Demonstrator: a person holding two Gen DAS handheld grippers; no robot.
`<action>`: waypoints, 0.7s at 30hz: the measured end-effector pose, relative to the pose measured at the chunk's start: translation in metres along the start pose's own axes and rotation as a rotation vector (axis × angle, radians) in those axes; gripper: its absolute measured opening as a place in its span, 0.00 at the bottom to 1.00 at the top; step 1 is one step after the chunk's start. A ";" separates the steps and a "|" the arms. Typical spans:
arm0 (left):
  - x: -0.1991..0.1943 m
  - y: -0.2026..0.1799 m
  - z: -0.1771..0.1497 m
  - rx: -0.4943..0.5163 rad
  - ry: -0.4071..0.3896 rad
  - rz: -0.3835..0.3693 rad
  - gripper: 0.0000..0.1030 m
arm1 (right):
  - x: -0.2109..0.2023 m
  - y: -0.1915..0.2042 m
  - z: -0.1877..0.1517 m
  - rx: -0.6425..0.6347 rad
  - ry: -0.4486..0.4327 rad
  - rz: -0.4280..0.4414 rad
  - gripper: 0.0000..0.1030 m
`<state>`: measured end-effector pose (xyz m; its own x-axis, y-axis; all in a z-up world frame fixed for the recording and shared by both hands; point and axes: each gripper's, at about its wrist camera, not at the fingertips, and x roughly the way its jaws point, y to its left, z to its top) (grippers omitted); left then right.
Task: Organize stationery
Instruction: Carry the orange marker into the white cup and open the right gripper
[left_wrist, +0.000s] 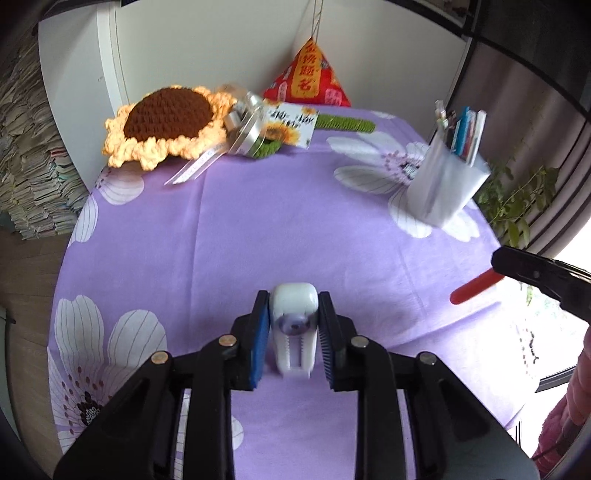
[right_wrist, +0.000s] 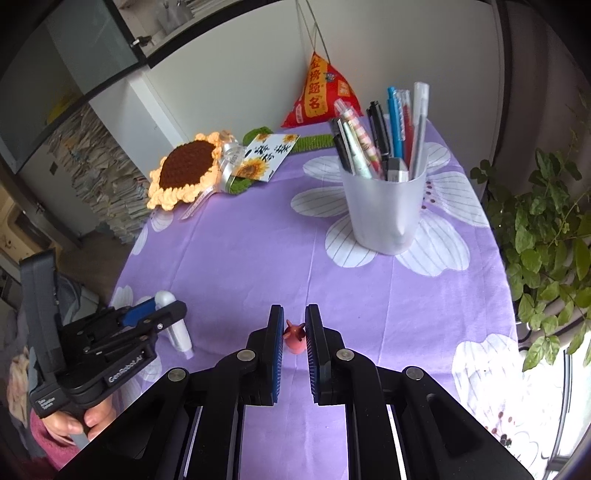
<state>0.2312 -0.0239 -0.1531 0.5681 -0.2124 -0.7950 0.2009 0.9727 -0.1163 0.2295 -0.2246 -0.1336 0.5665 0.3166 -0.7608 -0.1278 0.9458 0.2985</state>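
Nearest the left wrist camera: left gripper (left_wrist: 293, 325) clamped on a white correction tape (left_wrist: 294, 321), blue pads pressed against both its sides, jaws only a little apart, load lifted clear of the purple flowered tablecloth (left_wrist: 258, 229)

Nearest the right wrist camera: right gripper (right_wrist: 294, 334) closed almost fully on a red pen (right_wrist: 294, 338), seen end-on there with a small figure on its tip; same pen visible from the left camera as a red stick (left_wrist: 476, 288) jutting from the black jaws at the right edge

Pen cup (right_wrist: 384, 206): white, upright on the cloth at the far right of the table, well apart from both grippers, already stocked with a good number of pens and markers; contents too crowded to count reliably

Loose stationery on the cloth: none seen apart from the two held items

Back of the table: crocheted sunflower (right_wrist: 184, 173), sunflower card (right_wrist: 267, 155), red pouch (right_wrist: 325, 96); decoration, judged outside the task

Assessment: well advanced, most items stowed. Outstanding: red pen and correction tape, both picked up and neither yet over the cup. Judged remaining: carry across, lower in, release
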 end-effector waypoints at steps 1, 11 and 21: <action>-0.003 -0.002 0.000 0.002 -0.007 -0.008 0.23 | -0.005 -0.003 0.002 0.009 -0.014 -0.004 0.12; -0.025 -0.028 0.008 0.053 -0.069 -0.058 0.23 | -0.054 -0.033 0.042 0.093 -0.172 -0.042 0.12; -0.035 -0.037 0.009 0.072 -0.085 -0.069 0.23 | -0.058 -0.041 0.087 0.097 -0.221 -0.100 0.12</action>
<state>0.2110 -0.0536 -0.1159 0.6158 -0.2884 -0.7332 0.2970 0.9469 -0.1231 0.2727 -0.2882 -0.0513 0.7377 0.1881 -0.6484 0.0106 0.9571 0.2897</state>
